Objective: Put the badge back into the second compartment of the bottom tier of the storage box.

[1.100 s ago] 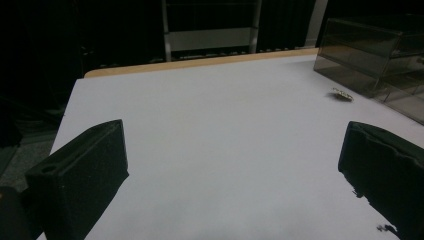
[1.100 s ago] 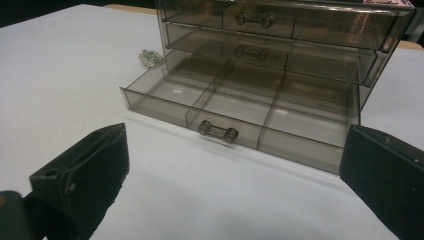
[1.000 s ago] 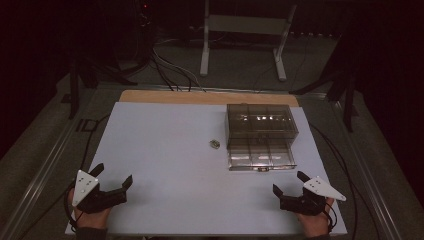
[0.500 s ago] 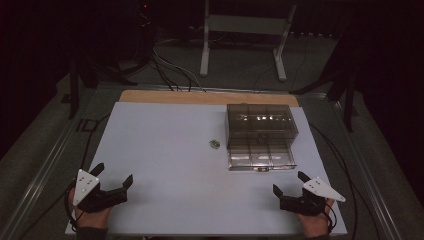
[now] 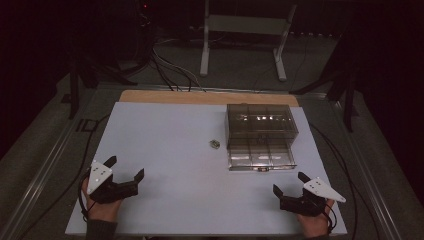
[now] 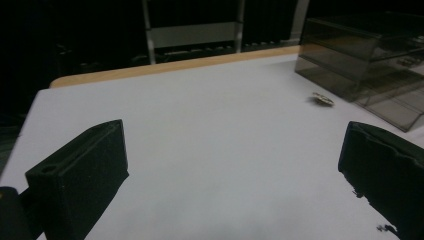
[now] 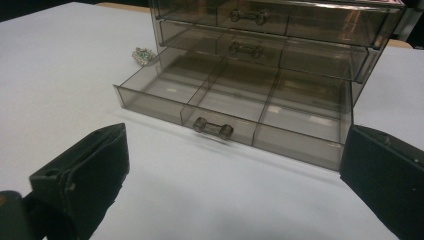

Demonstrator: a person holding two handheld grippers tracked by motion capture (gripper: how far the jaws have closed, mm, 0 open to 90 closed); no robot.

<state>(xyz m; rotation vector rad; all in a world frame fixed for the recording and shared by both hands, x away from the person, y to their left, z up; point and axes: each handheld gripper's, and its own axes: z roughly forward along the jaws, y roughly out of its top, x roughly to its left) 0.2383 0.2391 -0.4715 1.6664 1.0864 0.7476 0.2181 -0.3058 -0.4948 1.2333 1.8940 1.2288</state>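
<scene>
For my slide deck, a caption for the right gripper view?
Open right gripper faces a clear drawer unit, its bottom drawer pulled out.

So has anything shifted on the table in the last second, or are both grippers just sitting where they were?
Nothing visibly changed. The left gripper and right gripper rest open at the near corners, holding nothing. The small trinket lies left of the clear drawer box, whose bottom drawer stays pulled out.

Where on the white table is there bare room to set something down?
Widest free patch: white table between left gripper and small trinket. Also the near strip between both grippers. Crowded: right side, where the drawer box and its open bottom drawer face the right gripper.
</scene>
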